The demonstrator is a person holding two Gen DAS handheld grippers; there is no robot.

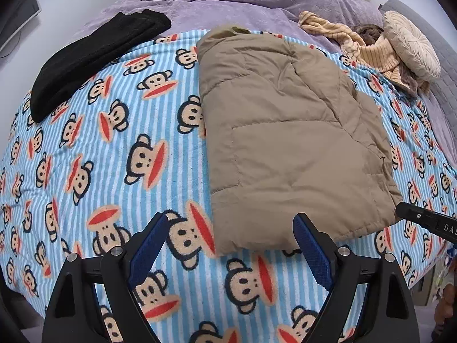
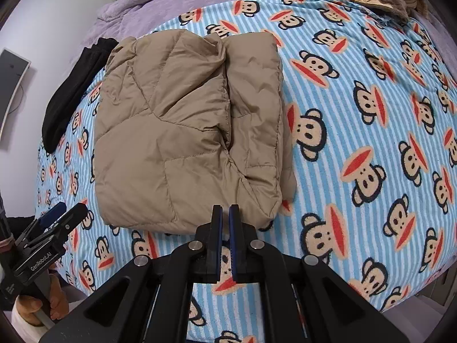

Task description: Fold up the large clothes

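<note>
Puffy tan jacket (image 1: pixel 288 143), just one, lies folded in a neat block in the middle of the monkey blanket (image 1: pixel 114 148) on the bed. Two grippers hang near its front edge, not touching it. The left gripper (image 1: pixel 231 245) has its two blue fingers spread wide apart and holds nothing. The right gripper (image 2: pixel 225 228) has its two fingers pressed nearly together, with nothing between them. One black folded cloth (image 1: pixel 94 60) lies off to the left. One striped yellow garment (image 1: pixel 368 48) is bunched beside one round pillow (image 1: pixel 411 45).
</note>
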